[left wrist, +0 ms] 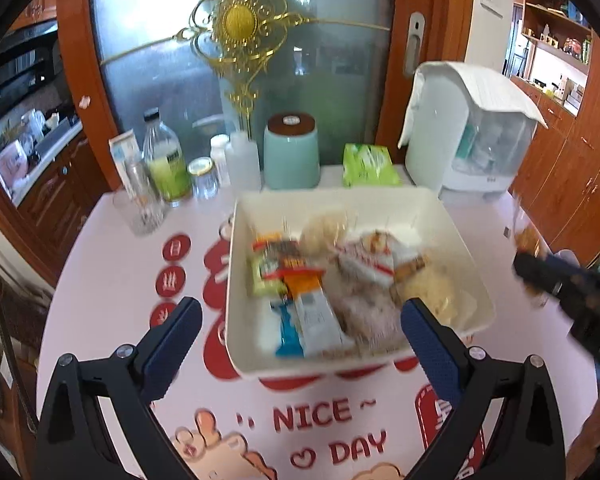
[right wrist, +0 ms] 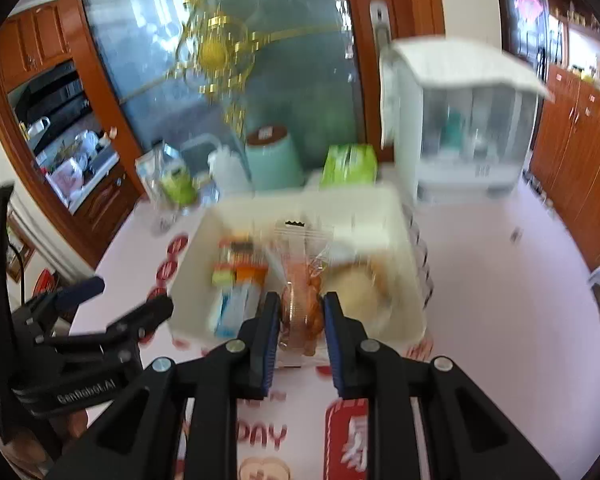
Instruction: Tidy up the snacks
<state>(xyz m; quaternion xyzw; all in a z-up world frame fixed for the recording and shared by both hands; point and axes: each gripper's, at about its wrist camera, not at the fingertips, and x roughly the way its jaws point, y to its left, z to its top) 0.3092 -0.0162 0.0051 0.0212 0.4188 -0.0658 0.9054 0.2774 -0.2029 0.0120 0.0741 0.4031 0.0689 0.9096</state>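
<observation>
A white rectangular tray [left wrist: 231, 300] [right wrist: 186, 280] sits mid-table and holds several wrapped snacks: an orange-and-green bar [left wrist: 276, 268], a blue-and-white packet [left wrist: 312, 320] and pale round pastries [left wrist: 432, 284]. My left gripper [left wrist: 300, 314] hovers above the tray's near edge, open and empty; it also shows at the left of the right wrist view [right wrist: 128, 298]. My right gripper [right wrist: 302, 308] is shut on a clear packet of orange-brown pastry [right wrist: 302, 320], held in the air in front of the tray. In the left wrist view the right gripper [left wrist: 540, 276] is blurred at the right edge.
Along the table's far edge stand a drinking glass [left wrist: 140, 208], a green-labelled bottle [left wrist: 166, 164], a small jar [left wrist: 204, 178], a teal canister [left wrist: 292, 152], a green tissue pack [left wrist: 368, 166] and a white cloth-covered appliance [left wrist: 472, 132]. A glass door stands behind.
</observation>
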